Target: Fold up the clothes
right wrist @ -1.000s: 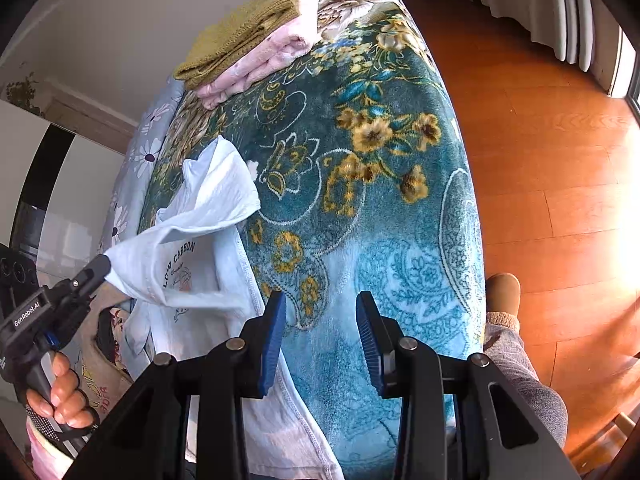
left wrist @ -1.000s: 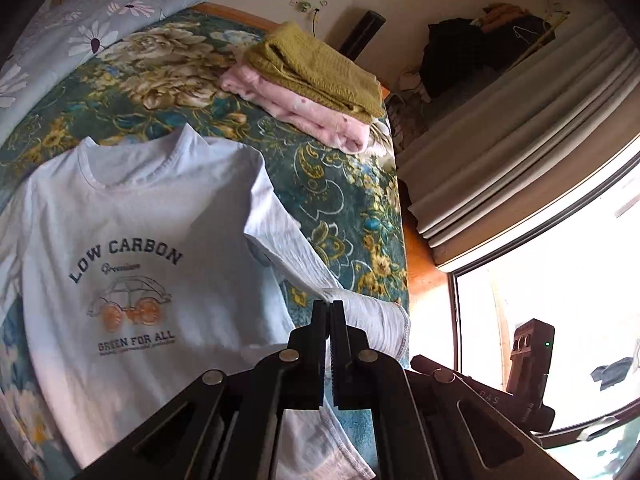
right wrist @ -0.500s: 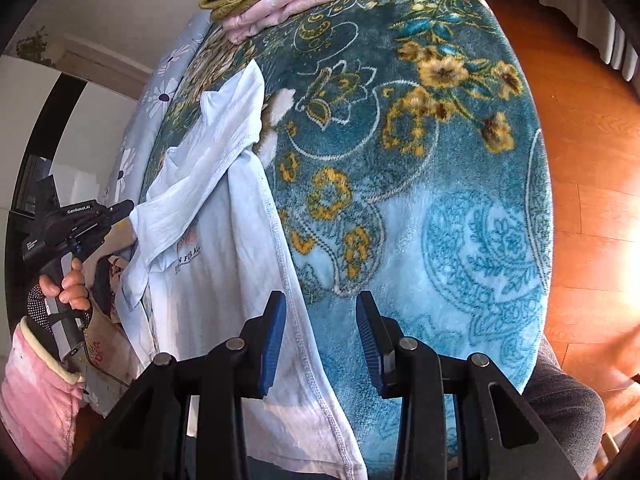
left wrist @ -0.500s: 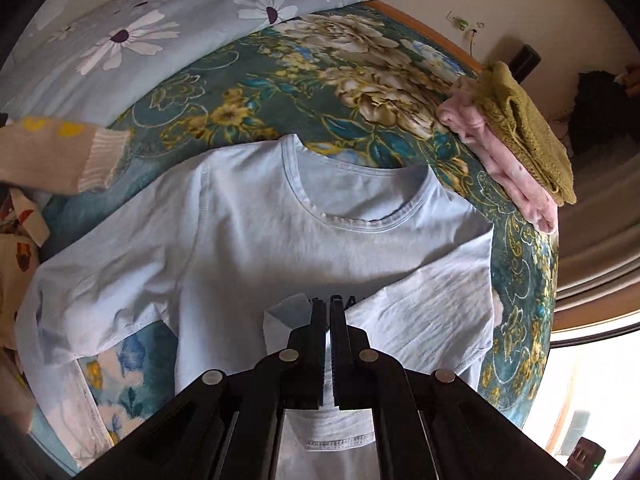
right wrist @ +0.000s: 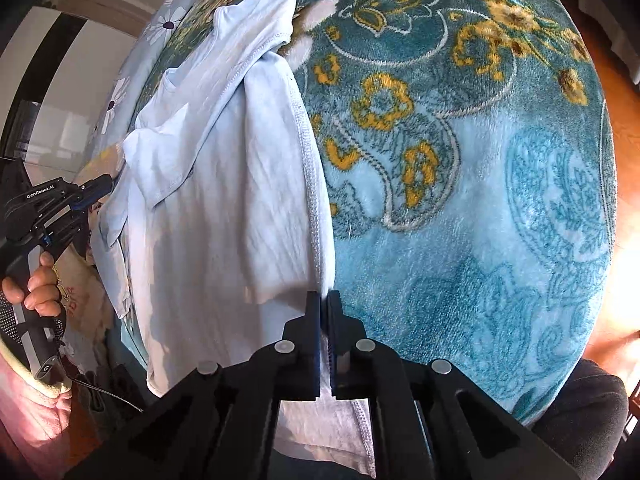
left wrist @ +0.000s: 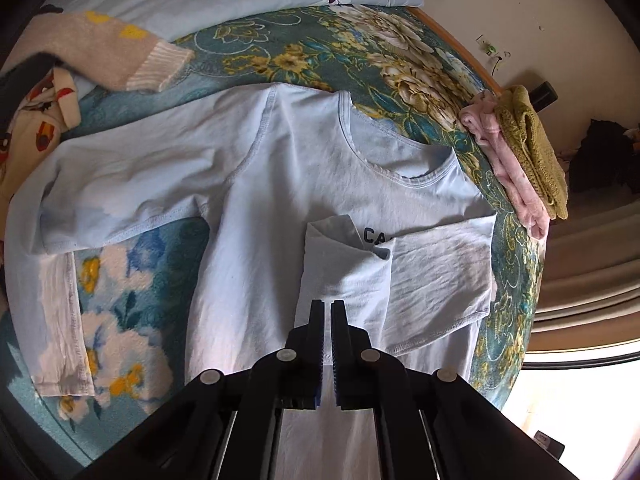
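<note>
Pinching shirt (left wrist: 288, 184) sleeve, left gripper (left wrist: 327, 308), right gripper (right wrist: 324, 300) clamping its hem

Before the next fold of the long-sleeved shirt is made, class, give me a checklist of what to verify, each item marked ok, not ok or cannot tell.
1. Right gripper shut on the hem of the pale blue long-sleeved shirt: ok.
2. Left gripper shut on the folded-in sleeve: ok.
3. Other sleeve folded in: not ok, it lies spread out.
4. Shirt body flat on the floral teal blanket: not ok, bunched.
5. Folded pink and olive pile apart from the shirt: ok.
</note>
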Action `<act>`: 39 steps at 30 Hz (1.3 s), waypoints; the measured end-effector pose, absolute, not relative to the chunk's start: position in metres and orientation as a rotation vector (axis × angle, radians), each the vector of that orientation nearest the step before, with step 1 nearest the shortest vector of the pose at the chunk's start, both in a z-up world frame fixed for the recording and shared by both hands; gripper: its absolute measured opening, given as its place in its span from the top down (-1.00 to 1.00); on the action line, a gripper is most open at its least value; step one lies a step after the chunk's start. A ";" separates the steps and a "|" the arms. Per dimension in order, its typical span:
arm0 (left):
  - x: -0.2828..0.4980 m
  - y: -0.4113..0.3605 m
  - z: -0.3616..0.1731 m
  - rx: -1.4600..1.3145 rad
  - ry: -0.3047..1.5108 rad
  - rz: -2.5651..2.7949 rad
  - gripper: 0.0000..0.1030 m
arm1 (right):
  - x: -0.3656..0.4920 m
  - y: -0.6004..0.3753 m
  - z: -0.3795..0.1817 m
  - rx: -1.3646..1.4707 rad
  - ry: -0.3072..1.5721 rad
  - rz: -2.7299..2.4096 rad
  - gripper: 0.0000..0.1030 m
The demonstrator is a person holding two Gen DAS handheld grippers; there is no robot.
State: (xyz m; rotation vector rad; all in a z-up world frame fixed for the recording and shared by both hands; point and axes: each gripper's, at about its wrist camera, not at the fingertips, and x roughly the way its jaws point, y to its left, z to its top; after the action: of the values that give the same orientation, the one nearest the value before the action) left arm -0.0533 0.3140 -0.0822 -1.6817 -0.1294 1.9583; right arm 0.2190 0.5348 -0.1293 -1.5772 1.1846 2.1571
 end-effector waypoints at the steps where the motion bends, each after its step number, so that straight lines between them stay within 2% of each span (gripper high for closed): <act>1: -0.051 0.311 -0.084 -1.689 -0.143 1.958 0.91 | 0.219 0.534 -0.127 -1.580 1.163 2.157 0.96; 3: -0.050 0.308 -0.087 -1.706 -0.169 1.954 0.90 | 0.222 0.536 -0.122 -1.574 1.116 2.147 0.97; 8: -0.053 0.304 -0.087 -1.713 -0.211 1.953 0.88 | 0.235 0.548 -0.127 -1.557 1.161 2.103 0.98; 13: -0.064 0.310 -0.093 -1.721 -0.258 1.953 0.57 | 0.238 0.551 -0.129 -1.539 1.236 2.120 0.95; 15: -0.069 0.315 -0.097 -1.728 -0.278 1.955 0.49 | 0.243 0.555 -0.131 -1.489 1.348 2.119 0.94; 17: -0.072 0.321 -0.102 -1.737 -0.286 1.957 0.25 | 0.250 0.560 -0.131 -1.444 1.434 2.109 0.93; 18: -0.073 0.325 -0.105 -1.744 -0.278 1.962 0.05 | 0.253 0.563 -0.131 -1.421 1.469 2.103 0.93; 19: -0.073 0.329 -0.108 -1.743 -0.259 1.965 0.03 | 0.255 0.566 -0.131 -1.401 1.491 2.096 0.93; 24: -0.067 0.350 -0.115 -1.714 -0.136 1.995 0.08 | 0.257 0.571 -0.128 -1.376 1.492 2.090 0.93; 26: -0.064 0.358 -0.114 -1.696 -0.095 2.005 0.49 | 0.255 0.571 -0.129 -1.379 1.496 2.088 0.93; 27: -0.062 0.362 -0.113 -1.691 -0.084 2.009 0.78 | 0.255 0.572 -0.129 -1.379 1.499 2.088 0.93; 28: -0.060 0.365 -0.112 -1.686 -0.076 2.013 0.87 | 0.255 0.572 -0.130 -1.376 1.504 2.088 0.93; 36: -0.008 0.439 -0.092 -1.520 0.116 1.828 0.90 | 0.257 0.582 -0.131 -1.332 1.534 2.080 0.93; 38: 0.006 0.458 -0.097 -1.524 0.167 1.755 0.86 | 0.257 0.583 -0.132 -1.333 1.538 2.073 0.93; 39: 0.013 0.465 -0.101 -1.541 0.185 1.723 0.71 | 0.257 0.583 -0.133 -1.334 1.540 2.070 0.93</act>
State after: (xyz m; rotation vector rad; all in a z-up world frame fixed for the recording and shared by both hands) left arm 0.0127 0.4648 -0.1010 -1.5407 0.1849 1.7227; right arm 0.2566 0.5833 -0.1330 -1.3336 1.5395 2.0700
